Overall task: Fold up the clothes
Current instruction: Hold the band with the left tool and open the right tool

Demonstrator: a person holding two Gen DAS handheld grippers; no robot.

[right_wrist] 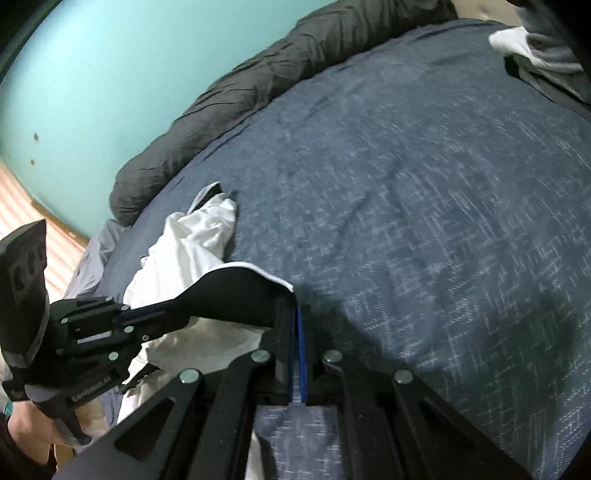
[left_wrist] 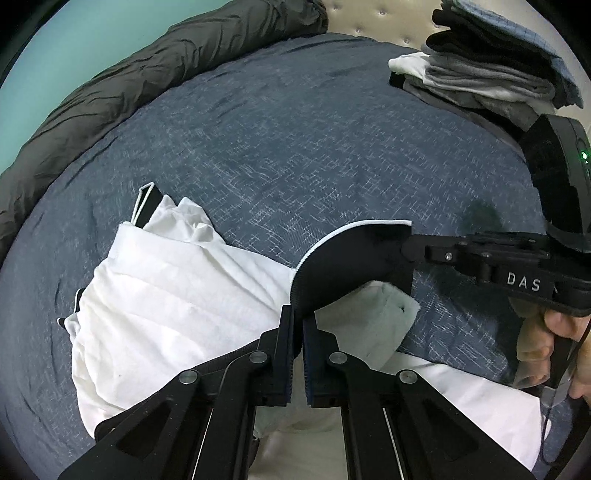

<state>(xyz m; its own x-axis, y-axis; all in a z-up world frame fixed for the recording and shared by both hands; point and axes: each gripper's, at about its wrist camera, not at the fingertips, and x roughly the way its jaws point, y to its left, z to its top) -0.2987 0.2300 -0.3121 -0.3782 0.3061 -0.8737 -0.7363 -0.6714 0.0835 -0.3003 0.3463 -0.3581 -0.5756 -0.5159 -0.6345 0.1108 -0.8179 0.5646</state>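
A white garment (left_wrist: pixel 166 288) with a black, white-edged ribbed band (left_wrist: pixel 354 258) lies bunched on the blue bed sheet (left_wrist: pixel 295 129). My left gripper (left_wrist: pixel 298 314) is shut on the band's near end, and the band arches up from its pads. From the right, my right gripper (left_wrist: pixel 406 245) is shut on the band's other end. In the right wrist view the right gripper (right_wrist: pixel 296 302) pinches the band (right_wrist: pixel 236 291) at its white-edged corner. The left gripper (right_wrist: pixel 127 314) holds the opposite end, and the white garment (right_wrist: pixel 192 240) trails behind on the bed.
A stack of folded clothes (left_wrist: pixel 480 74) sits at the far right by the padded headboard (left_wrist: pixel 376 18). A dark grey duvet (left_wrist: pixel 110 85) is rolled along the bed's far left edge against a teal wall (right_wrist: pixel 92 74). A person's hand (left_wrist: pixel 554 332) grips the right handle.
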